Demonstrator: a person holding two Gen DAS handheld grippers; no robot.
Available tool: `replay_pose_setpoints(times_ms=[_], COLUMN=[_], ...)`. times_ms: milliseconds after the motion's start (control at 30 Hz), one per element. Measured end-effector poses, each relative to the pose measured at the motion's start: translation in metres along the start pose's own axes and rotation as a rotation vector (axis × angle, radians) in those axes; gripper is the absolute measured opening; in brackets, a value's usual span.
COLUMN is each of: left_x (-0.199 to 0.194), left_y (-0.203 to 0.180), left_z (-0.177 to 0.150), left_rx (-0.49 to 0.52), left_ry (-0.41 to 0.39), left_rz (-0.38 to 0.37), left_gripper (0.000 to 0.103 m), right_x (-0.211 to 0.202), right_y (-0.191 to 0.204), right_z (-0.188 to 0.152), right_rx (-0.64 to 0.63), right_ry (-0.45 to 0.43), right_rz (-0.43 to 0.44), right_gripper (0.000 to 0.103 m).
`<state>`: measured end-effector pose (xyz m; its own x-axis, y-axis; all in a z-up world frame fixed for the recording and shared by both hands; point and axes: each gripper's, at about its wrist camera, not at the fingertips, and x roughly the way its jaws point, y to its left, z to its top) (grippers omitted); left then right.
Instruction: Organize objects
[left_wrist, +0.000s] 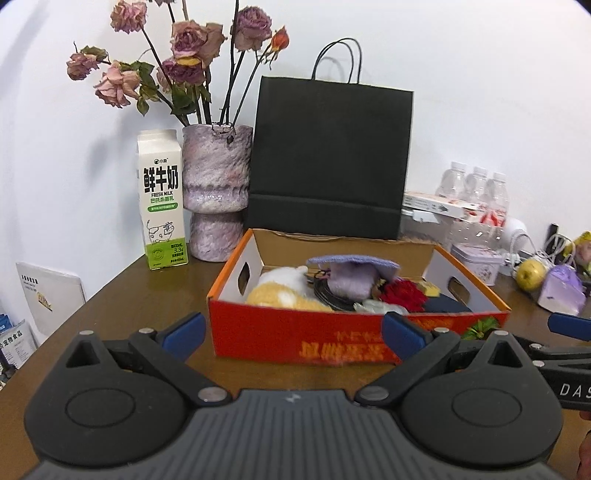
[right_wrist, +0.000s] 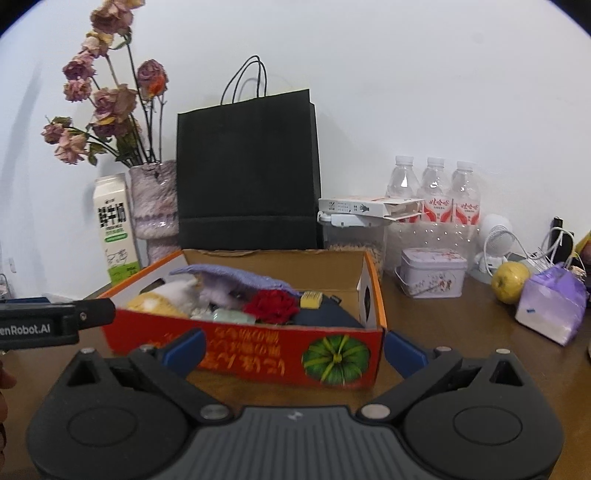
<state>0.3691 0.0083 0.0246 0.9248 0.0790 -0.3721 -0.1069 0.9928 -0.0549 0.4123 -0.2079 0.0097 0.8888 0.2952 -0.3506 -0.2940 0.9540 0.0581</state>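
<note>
just before the open red cardboard box (left_wrist: 332, 339) hover left gripper (left_wrist: 293, 332) and right gripper (right_wrist: 295, 349), both spread wide, gripping nothing. inside the box: yellow plush toy (left_wrist: 280, 291), purple knitted cloth (left_wrist: 351, 269), red fabric flower (right_wrist: 273, 306). fits either sorting out or packing done; cannot tell which.

Black tool (left_wrist: 293, 334) (blue fingertip pads (left_wrist: 184, 334))

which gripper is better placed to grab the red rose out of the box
Right, probably. The red rose sits toward the box's right half, nearer the open right gripper; the left gripper faces its left half.
</note>
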Motion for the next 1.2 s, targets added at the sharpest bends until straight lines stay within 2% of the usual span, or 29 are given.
replay_pose_setpoints(times_ms=[267,500,667,867,1200], left_x=[-0.071,-0.142,-0.182,-0.212,-0.231], left_y=[0.001,0.006,0.013,0.016,0.014], left_z=[-0.009,-0.022,-0.029,-0.040,-0.054], left_rx=[0.003,0.036,0.009,0.003,0.007], left_ry=[0.016,0.038,0.034,0.035,0.049], left_rz=[-0.047,-0.032,-0.033,-0.042,-0.055], left_gripper=[0.103,0.103,0.103,0.103,0.103], right_x=[-0.070,-0.142,-0.183,-0.220,-0.256], right_y=[0.015,0.032,0.039,0.045,0.051], right_z=[-0.002,-0.008,-0.016,-0.031,-0.045], right_rx=[-0.025,-0.035,-0.034,-0.035,-0.055], right_ry=[0.005,0.002,0.000,0.009,0.004], right_rz=[0.010,0.037,0.071,0.082,0.078], right_gripper=[0.103,0.103,0.103,0.103,0.103])
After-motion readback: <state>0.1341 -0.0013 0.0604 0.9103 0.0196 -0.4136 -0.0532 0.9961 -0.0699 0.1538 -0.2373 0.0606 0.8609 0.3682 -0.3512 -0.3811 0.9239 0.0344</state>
